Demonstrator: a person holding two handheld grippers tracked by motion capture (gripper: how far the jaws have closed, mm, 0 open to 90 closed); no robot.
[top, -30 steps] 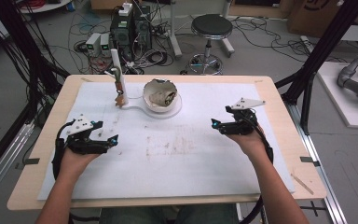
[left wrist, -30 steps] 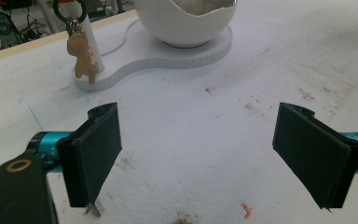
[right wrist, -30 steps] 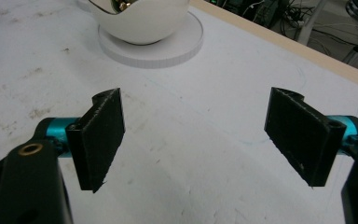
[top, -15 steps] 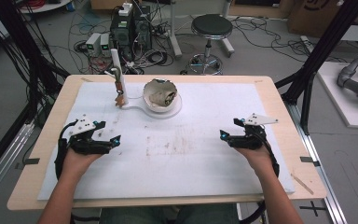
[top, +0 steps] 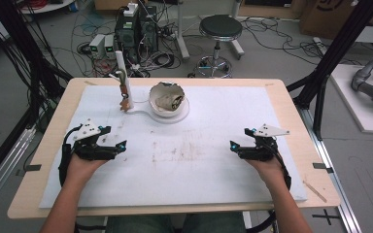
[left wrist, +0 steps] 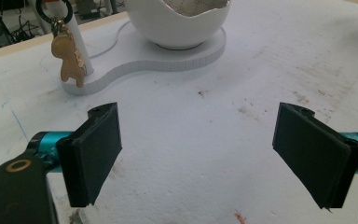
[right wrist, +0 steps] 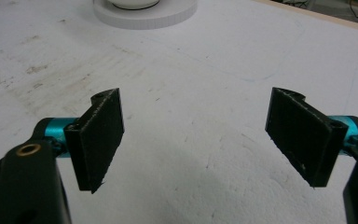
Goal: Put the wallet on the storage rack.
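My left hand-held gripper (top: pixel 118 146) low over white worktop (top: pixel 194 179), jaws wide, nothing btwn, my right hand-held gripper (top: pixel 234 145) same, wide & empty, well apart, white bowl (top: pixel 167 98) on its base far centre, gingerbread keyring (left wrist: pixel 70 64) hanging on post beside it

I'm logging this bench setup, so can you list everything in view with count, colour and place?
Table: one, light wood, centre.
Mat: one, white, stained, covering the tabletop.
Stand base: one, white, far middle of the mat.
Broken-edged bowl: one, white, on the base.
Post: one, white, upright at the base's left end.
Keyring figure: one, tan, hanging on the post.
Stool: one, black, beyond the table.
Electronics boxes: several, floor behind.
Left gripper: black, open, empty, on the mat's left.
Right gripper: black, open, empty, on the mat's right.
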